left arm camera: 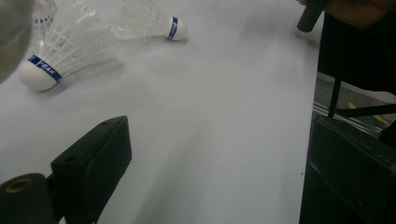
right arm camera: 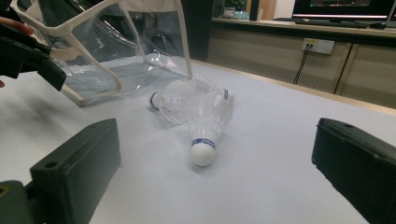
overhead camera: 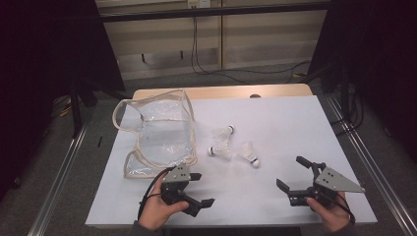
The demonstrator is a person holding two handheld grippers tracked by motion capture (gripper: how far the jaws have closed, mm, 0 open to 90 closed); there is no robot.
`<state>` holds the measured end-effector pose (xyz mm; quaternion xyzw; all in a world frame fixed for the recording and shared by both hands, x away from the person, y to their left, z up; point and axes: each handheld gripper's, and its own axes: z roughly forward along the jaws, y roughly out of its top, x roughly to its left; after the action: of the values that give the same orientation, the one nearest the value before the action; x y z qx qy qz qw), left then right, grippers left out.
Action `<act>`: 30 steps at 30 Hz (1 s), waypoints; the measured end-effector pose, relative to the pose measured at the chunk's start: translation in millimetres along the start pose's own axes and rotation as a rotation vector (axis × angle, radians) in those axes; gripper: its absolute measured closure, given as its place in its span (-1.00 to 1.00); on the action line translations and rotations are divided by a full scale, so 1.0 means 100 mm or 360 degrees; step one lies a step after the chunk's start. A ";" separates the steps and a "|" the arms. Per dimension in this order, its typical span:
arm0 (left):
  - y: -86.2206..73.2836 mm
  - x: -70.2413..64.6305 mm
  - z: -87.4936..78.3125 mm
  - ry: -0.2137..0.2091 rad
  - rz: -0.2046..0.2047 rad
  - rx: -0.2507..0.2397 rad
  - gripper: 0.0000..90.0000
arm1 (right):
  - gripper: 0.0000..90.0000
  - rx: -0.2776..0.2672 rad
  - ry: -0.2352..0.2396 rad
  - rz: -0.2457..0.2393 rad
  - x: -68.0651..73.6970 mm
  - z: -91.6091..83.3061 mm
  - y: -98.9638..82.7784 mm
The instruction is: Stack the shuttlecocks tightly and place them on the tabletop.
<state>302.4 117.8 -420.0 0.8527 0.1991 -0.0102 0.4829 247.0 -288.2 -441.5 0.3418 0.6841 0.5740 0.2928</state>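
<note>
Lying ahead of the wide-open right claw (overhead camera: 293, 173) and left claw (overhead camera: 200, 188): three shuttlecocks (overhead camera: 231, 145), untouched.

We count three white shuttlecocks on the white table (overhead camera: 275, 118), lying close together near its middle: the far shuttlecock (overhead camera: 224, 132), the left shuttlecock (overhead camera: 220, 150) and the right shuttlecock (overhead camera: 248, 153). Each has a white cork, and the nearer ones show a blue band. To their left stands one clear plastic bag (overhead camera: 157, 135) with pale trim. We count two grippers at the near edge, the left gripper (overhead camera: 199, 189) and the right gripper (overhead camera: 291, 173), each in one hand
</note>
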 end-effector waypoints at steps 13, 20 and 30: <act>-0.08 0.06 -0.10 -0.0015 0.0004 -0.0009 -0.75 | -0.99 0.0003 0.0001 -0.0002 0.00 0.01 0.00; -0.12 0.08 -0.15 0.0001 0.0007 -0.0006 -0.75 | -0.99 0.0007 0.0003 0.0006 0.00 0.01 -0.01; -0.15 0.12 -0.32 0.0076 0.0000 -0.0042 -0.81 | -0.99 0.0006 0.0005 0.0005 0.00 0.01 -0.01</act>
<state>302.5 154.7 -418.0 0.8462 0.2107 0.0127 0.4892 247.9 -287.4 -442.5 0.3425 0.6852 0.5736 0.2902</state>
